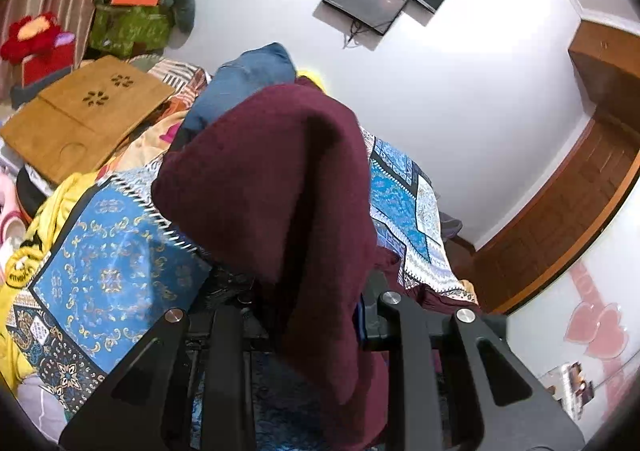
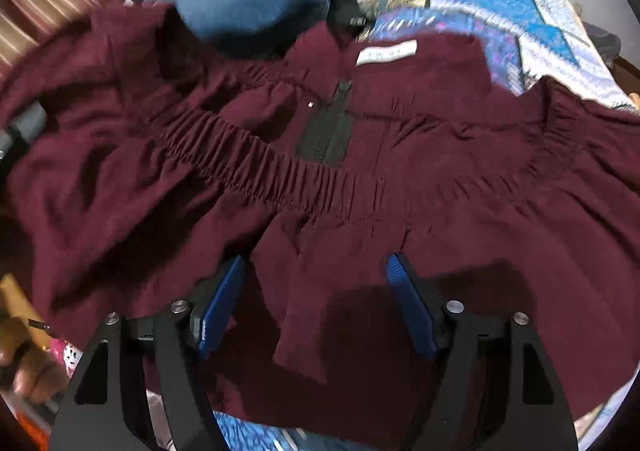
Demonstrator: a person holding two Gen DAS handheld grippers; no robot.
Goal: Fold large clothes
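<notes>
Maroon trousers (image 2: 360, 179) sprawl crumpled on the bed, elastic waistband puckered; left gripper (image 1: 308, 315) pinches a fold, right gripper (image 2: 316, 307) gapes above.

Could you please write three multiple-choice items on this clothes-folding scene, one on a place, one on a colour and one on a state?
1. Where does the white label sit on the maroon garment?
A. On a hem near the camera
B. Near the waistband, on the far side
C. On a sleeve cuff

2. What colour are the pads of the right gripper?
A. Blue
B. Yellow
C. Red

3. How does the left gripper stand?
A. Open above bare bedding
C. Shut on the maroon garment
B. Shut on the wooden tray

Answers:
1 B, the label lies just past the gathered elastic band.
2 A, both ribbed pads show blue in the right wrist view.
3 C, maroon cloth runs up from between its fingers in the left wrist view.
</notes>
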